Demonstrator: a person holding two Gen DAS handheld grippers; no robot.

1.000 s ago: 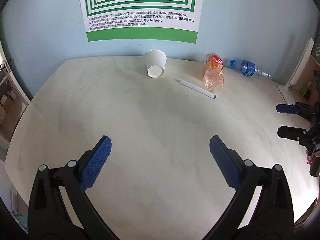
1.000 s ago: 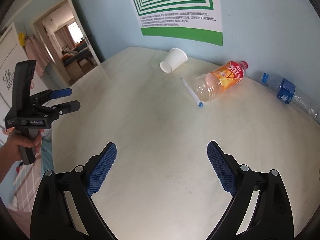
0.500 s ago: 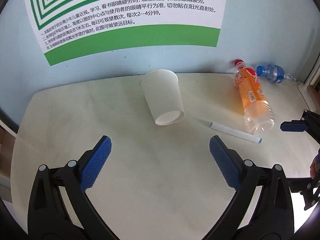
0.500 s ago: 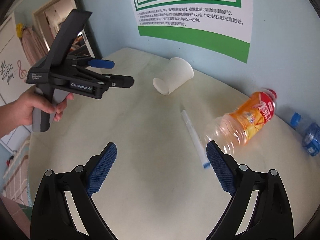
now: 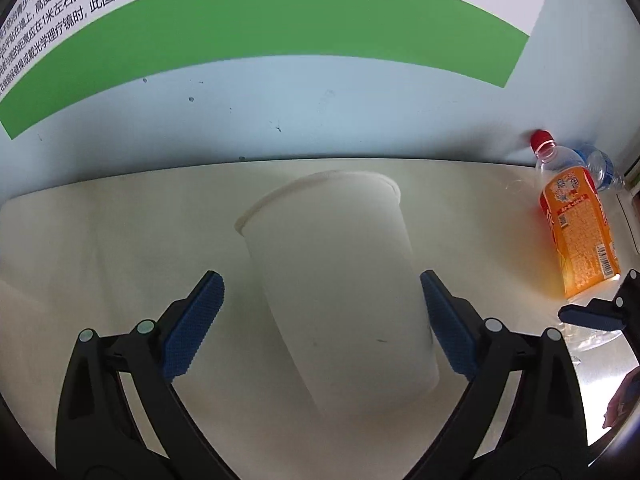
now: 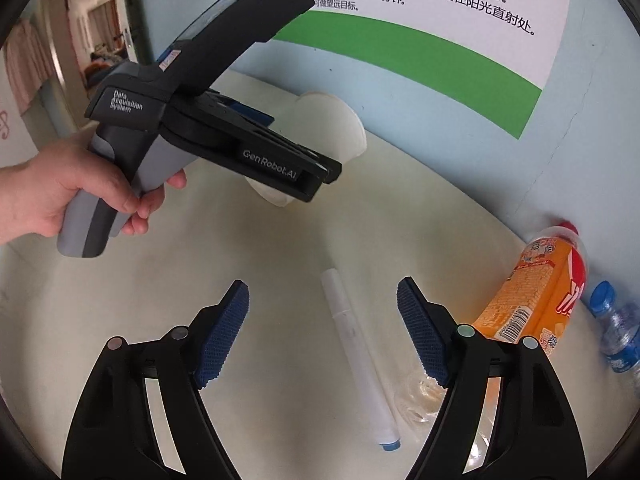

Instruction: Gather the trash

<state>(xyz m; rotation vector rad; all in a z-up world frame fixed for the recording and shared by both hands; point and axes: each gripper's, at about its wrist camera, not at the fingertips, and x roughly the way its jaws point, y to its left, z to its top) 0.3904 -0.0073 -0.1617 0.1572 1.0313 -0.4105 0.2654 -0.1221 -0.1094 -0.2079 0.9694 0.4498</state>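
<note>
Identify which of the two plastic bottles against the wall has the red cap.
The orange-labelled bottle lying on its side has the red cap. The clear water bottle behind it, nearer the wall, has a blue cap and blue label.

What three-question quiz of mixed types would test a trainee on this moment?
1. True or false: the left claw is shut on the white paper cup.
2. What lies between the right claw's fingers? A) white marker pen with blue cap B) orange-labelled plastic bottle C) clear bottle with blue cap
3. Fill in: the cup lies on its ____ on the cream table.

Key: 1 false, open around it; 2 A; 3 side.
</note>
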